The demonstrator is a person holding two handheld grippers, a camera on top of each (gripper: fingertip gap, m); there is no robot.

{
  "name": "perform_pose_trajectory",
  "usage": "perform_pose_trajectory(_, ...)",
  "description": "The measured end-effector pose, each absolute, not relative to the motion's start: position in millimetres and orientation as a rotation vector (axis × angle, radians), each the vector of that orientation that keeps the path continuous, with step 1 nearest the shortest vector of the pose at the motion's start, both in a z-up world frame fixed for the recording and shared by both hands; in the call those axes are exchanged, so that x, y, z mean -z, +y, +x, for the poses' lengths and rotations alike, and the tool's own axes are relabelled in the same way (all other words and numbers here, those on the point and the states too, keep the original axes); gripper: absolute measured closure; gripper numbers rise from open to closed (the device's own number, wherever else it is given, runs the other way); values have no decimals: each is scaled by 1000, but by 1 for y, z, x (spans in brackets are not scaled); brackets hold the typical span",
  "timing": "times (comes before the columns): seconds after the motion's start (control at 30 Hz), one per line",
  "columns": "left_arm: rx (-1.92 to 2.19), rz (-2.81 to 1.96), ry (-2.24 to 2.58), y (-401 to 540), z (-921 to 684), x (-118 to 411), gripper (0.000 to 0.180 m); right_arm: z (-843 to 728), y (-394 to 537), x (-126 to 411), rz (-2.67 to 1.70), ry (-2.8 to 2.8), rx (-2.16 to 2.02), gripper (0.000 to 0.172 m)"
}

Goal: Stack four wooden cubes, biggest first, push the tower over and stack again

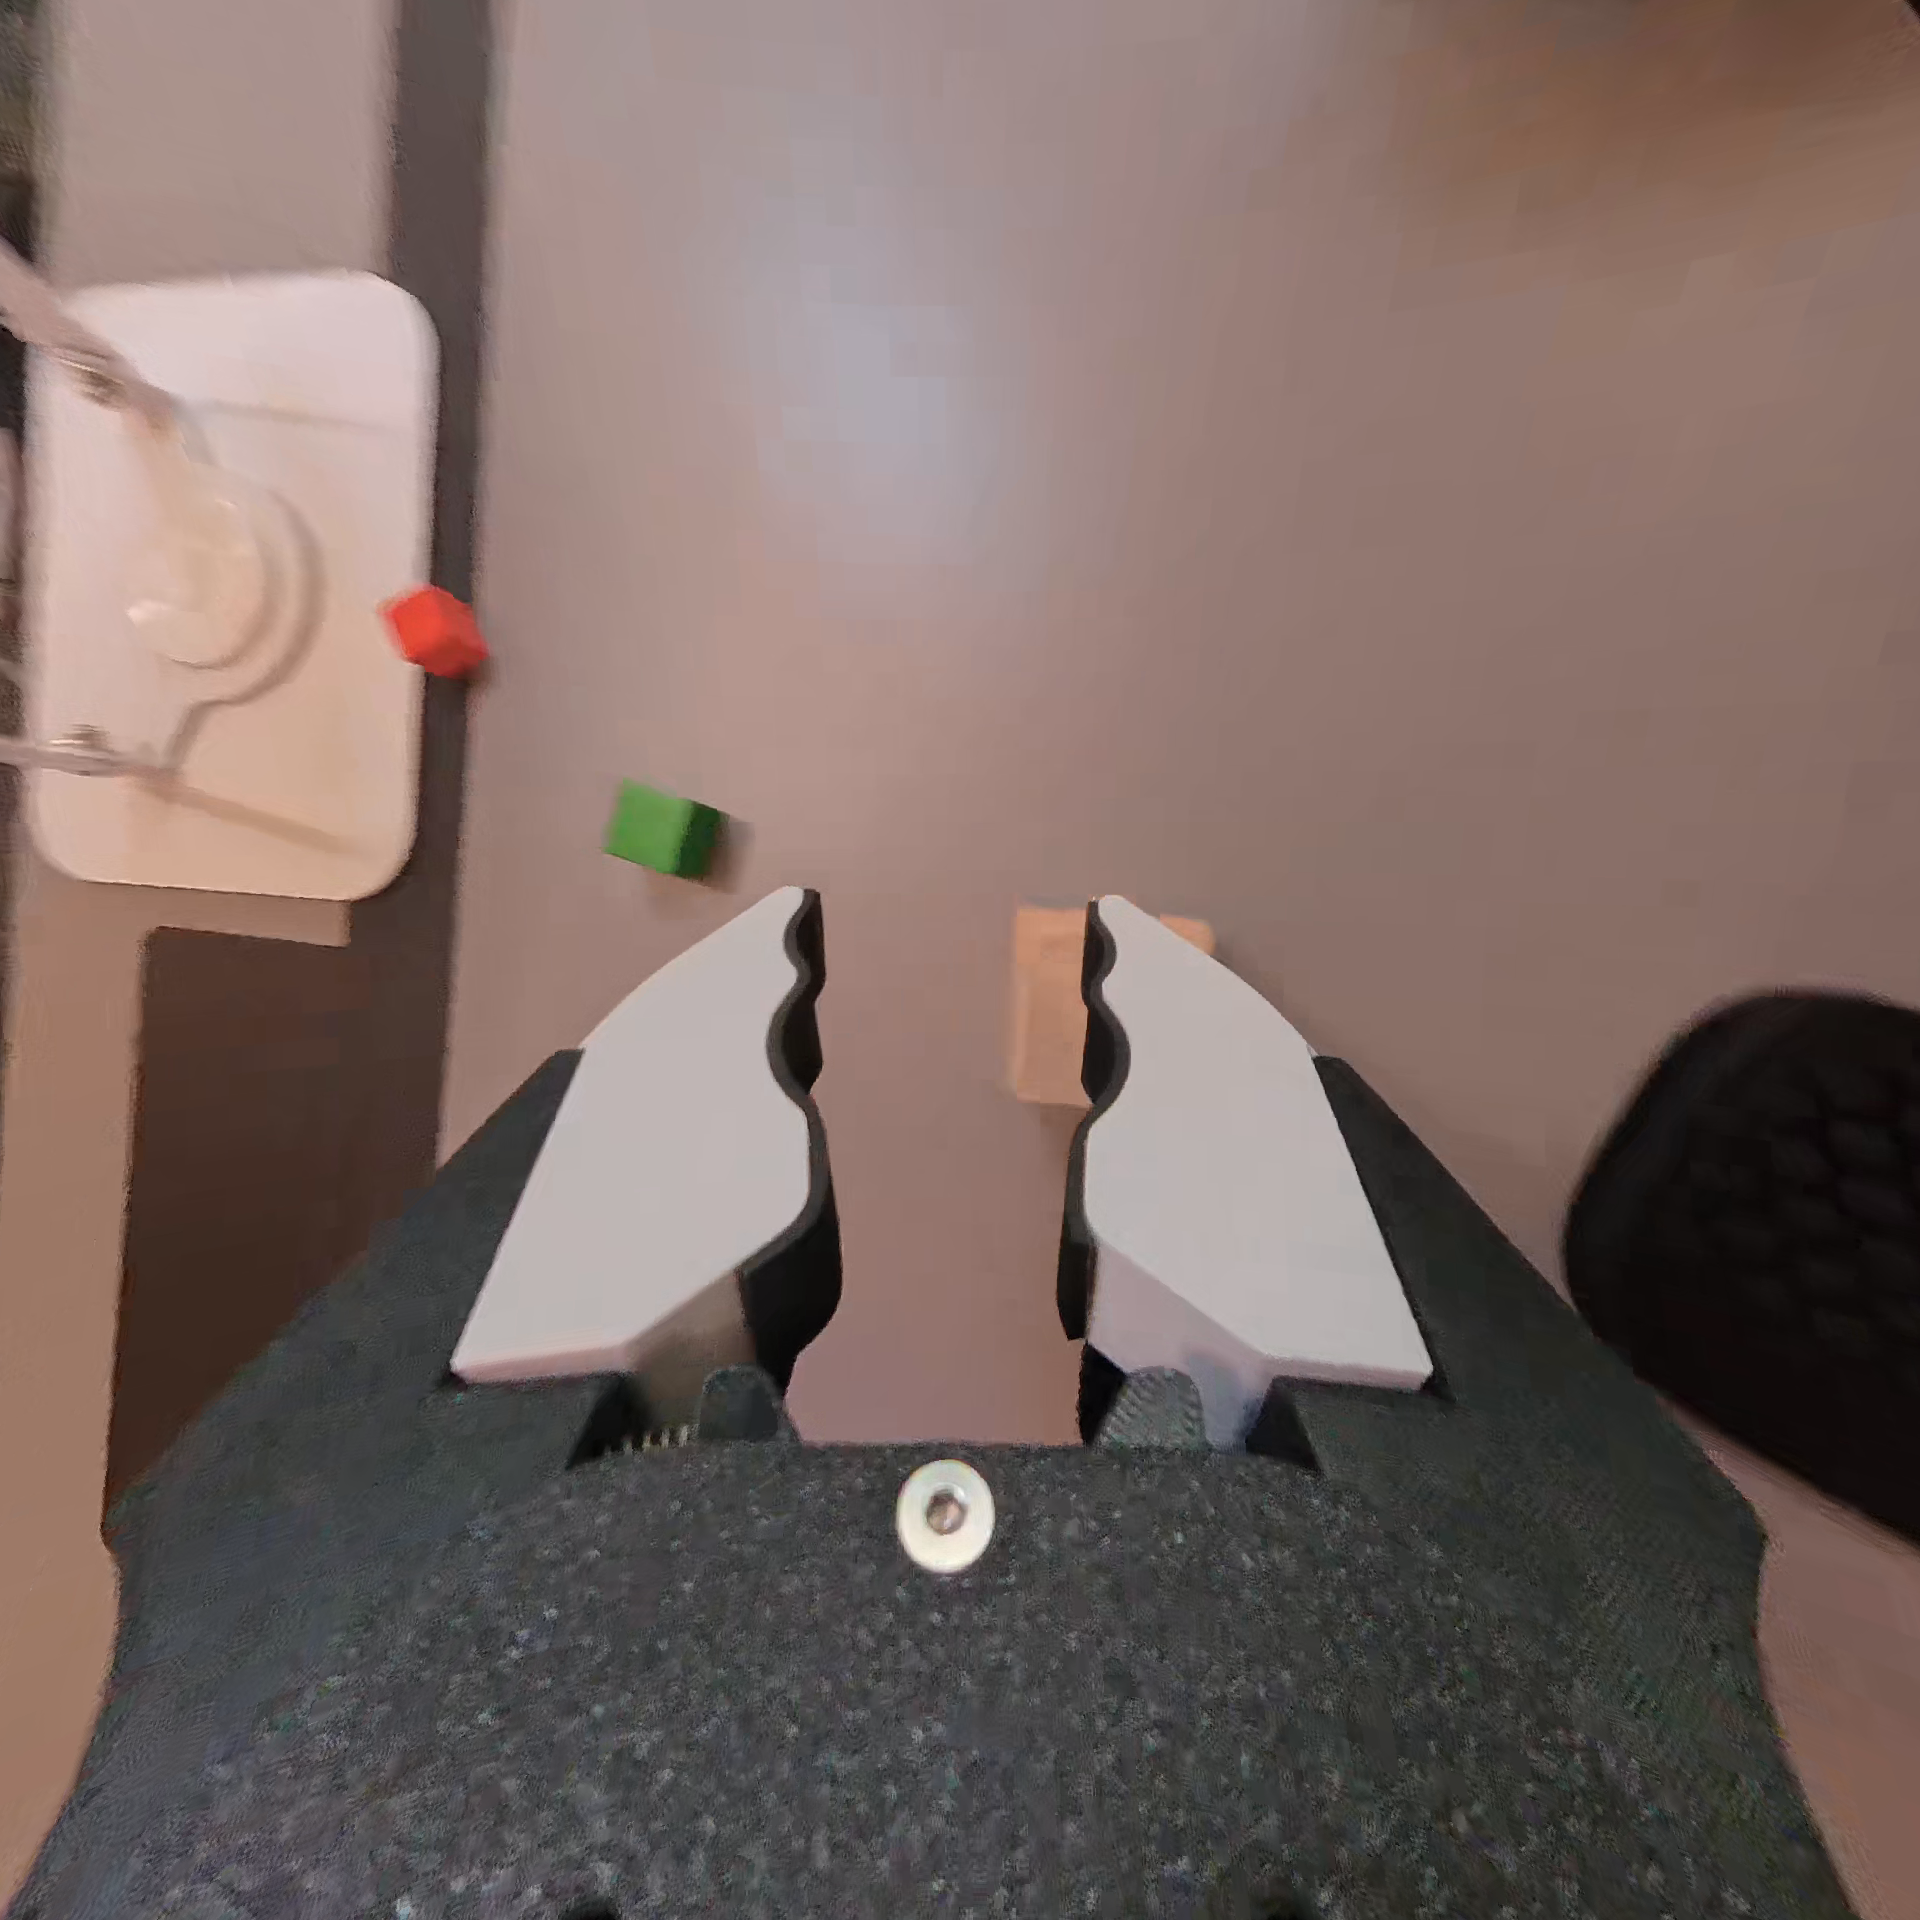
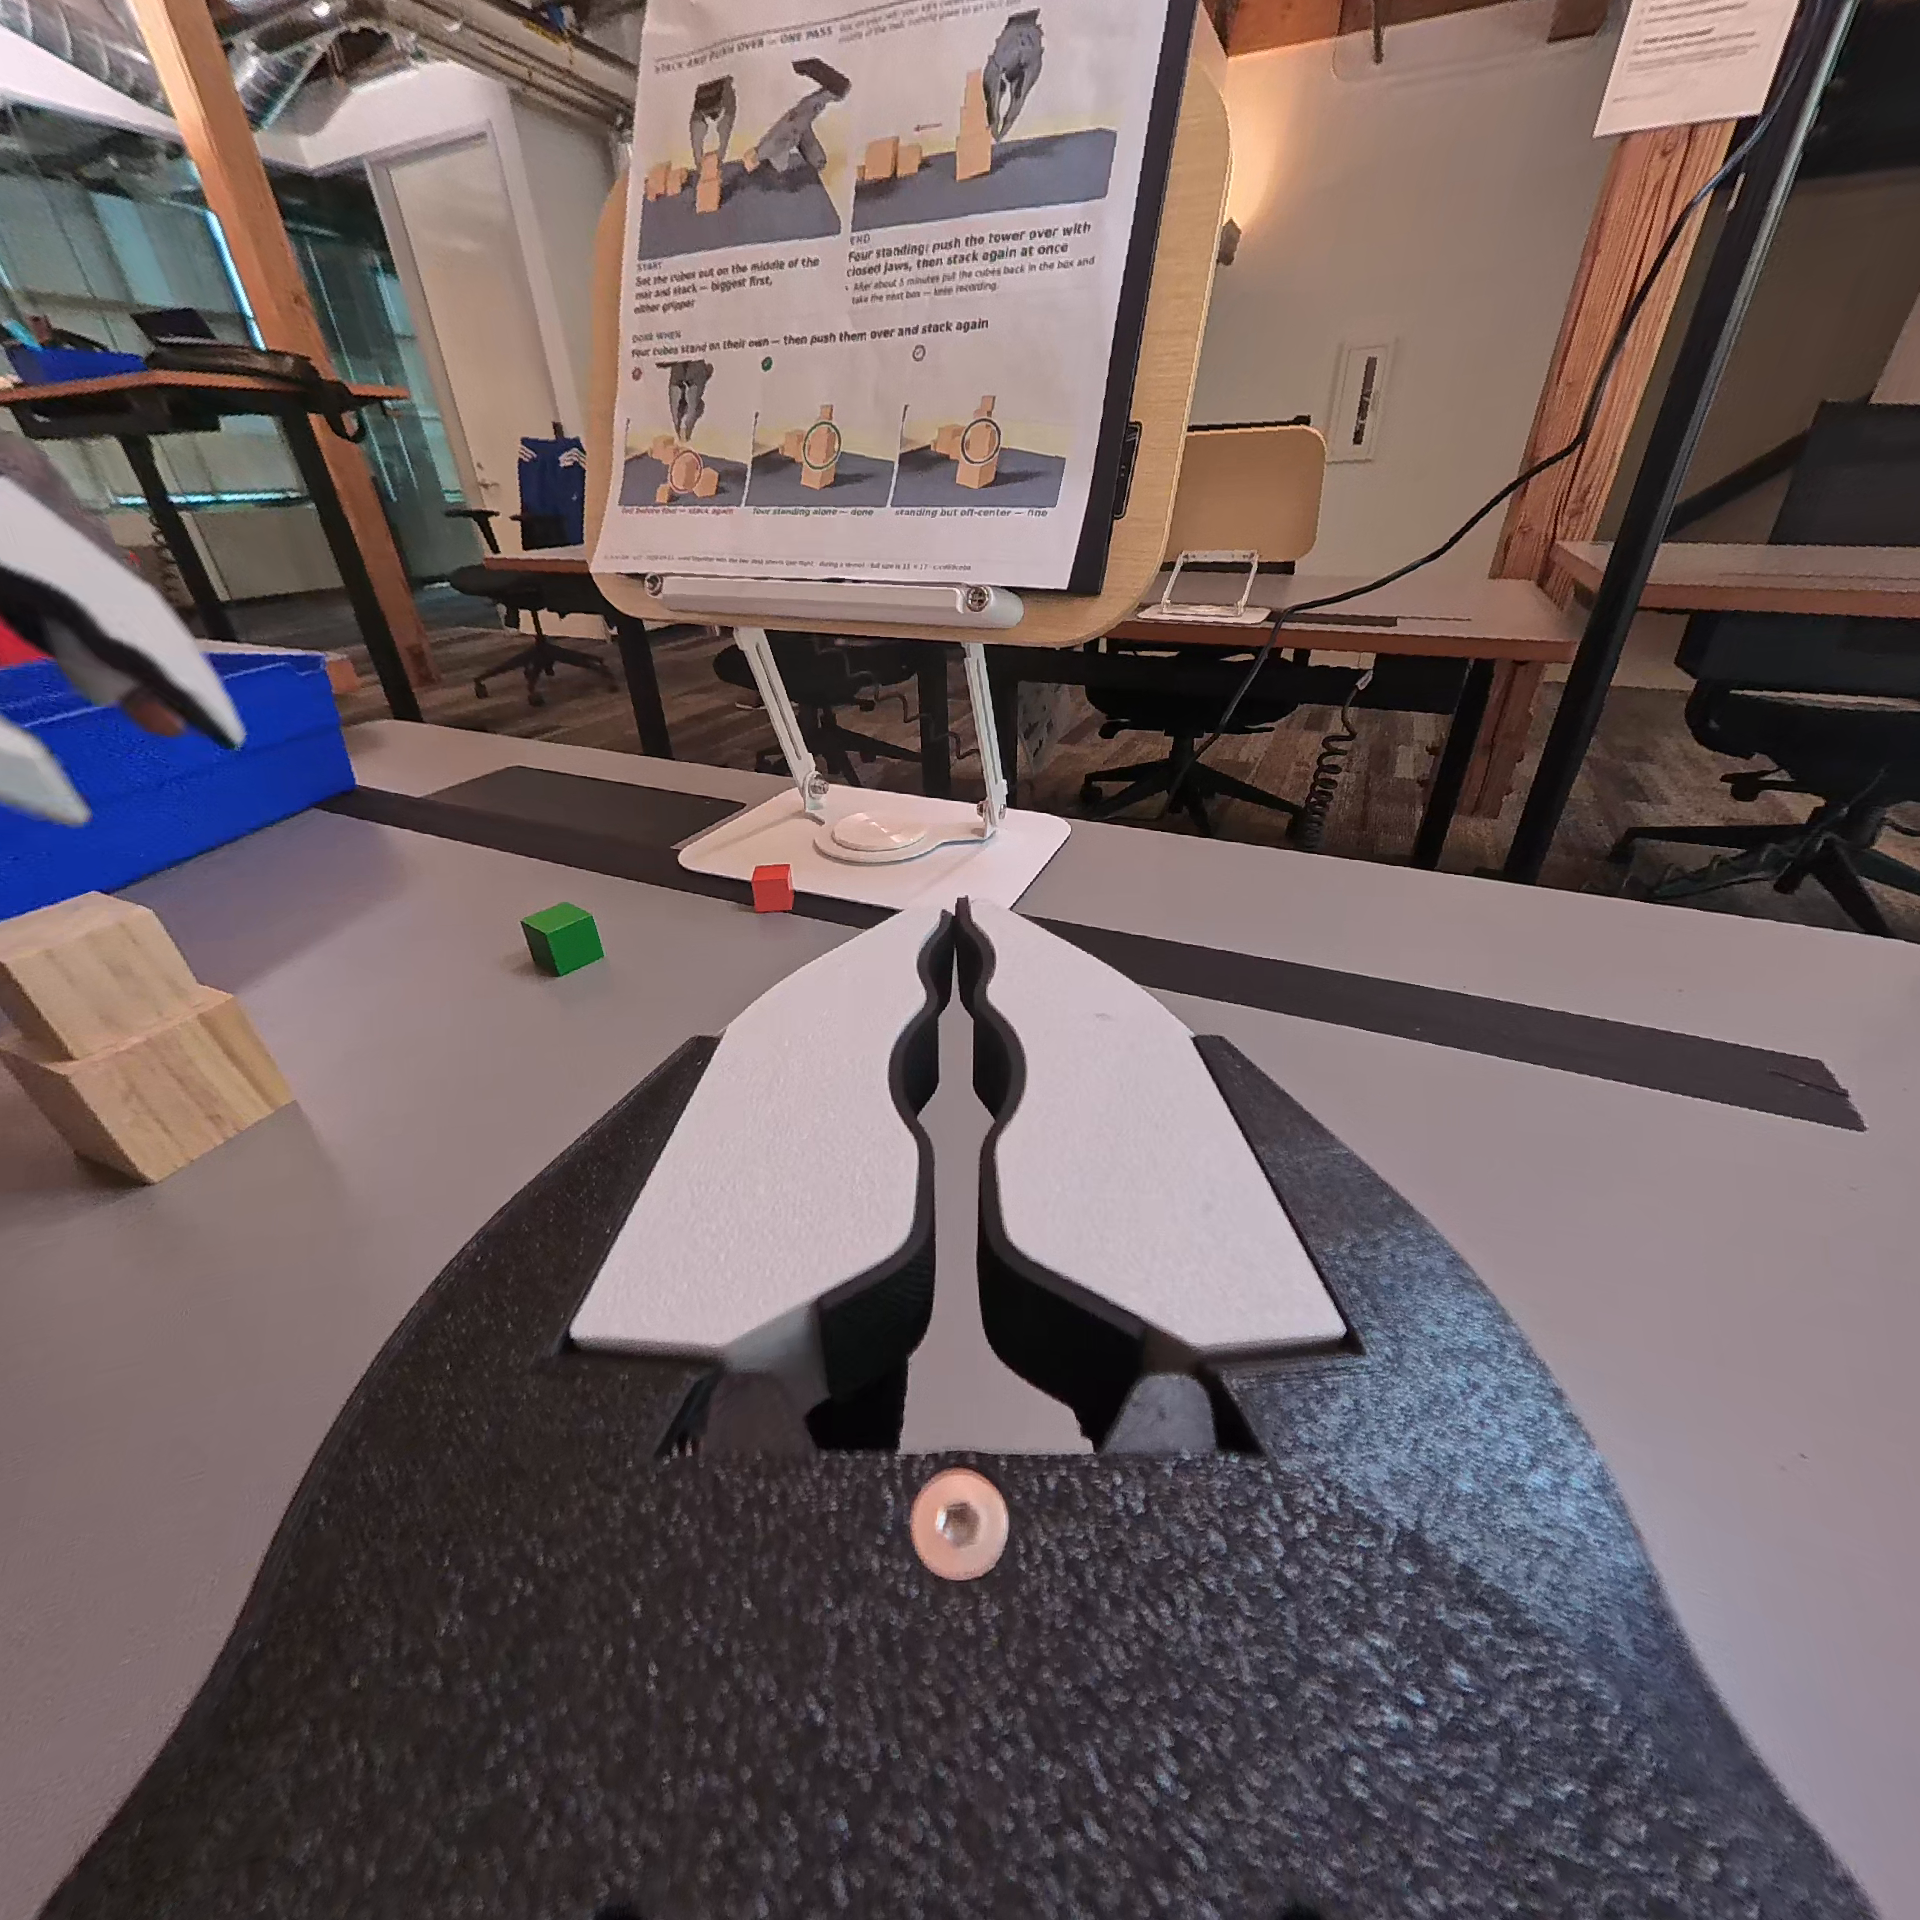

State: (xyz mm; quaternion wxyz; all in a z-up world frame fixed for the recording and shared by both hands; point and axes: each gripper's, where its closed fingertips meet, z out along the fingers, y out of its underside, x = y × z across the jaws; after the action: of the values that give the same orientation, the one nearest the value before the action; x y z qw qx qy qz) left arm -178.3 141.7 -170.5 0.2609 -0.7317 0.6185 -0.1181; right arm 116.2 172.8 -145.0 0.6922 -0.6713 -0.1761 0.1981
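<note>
My left gripper (image 1: 951, 904) is open with nothing between its fingers, and it looks straight down at the grey table (image 1: 1247, 520). Two pale wooden blocks (image 1: 1044, 1008) lie under its right fingertip (image 1: 1117, 925), with no pad pressing on them. In the right wrist view the blocks (image 2: 135, 1049) stand stacked, the smaller on the larger, with the left gripper (image 2: 145, 774) hanging above them. A green cube (image 1: 665, 844) (image 2: 562, 937) and a red cube (image 1: 434, 629) (image 2: 772, 887) sit farther off. My right gripper (image 2: 961, 914) is shut on nothing, low over the table.
A white stand base (image 2: 883, 842) carrying a board with a printed sheet (image 2: 883, 281) stands behind the red cube on a black strip (image 2: 1455, 1029). A blue bin (image 2: 156, 810) is at the left. A dark blurred shape (image 1: 1756, 1247) sits at the right of the left wrist view. My hands' fingertips stand some 30 cm from each other. The dark blurred shape (image 1: 1756, 1247) lies around 20 cm away from my left fingertips.
</note>
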Motion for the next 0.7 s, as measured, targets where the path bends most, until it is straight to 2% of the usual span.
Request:
perform_pose_trajectory(0.13, 284, -1992, 1474, 193, -182, 171, 132, 116, 173, 146, -1501, -394, -440, 172)
perform_pose_trajectory(0.27, 411, -1982, 1598, 205, -171, 209, 129, 116, 173, 147, -1506, -400, -444, 172)
perform_pose_trajectory(0.43, 364, -2038, 1694, 236, -170, 252, 128, 117, 176, 152, -1529, -401, -449, 170)
perform_pose_trajectory(0.7, 377, -2081, 1777, 257, -173, 282, 126, 120, 179, 157, -1546, -391, -452, 170)
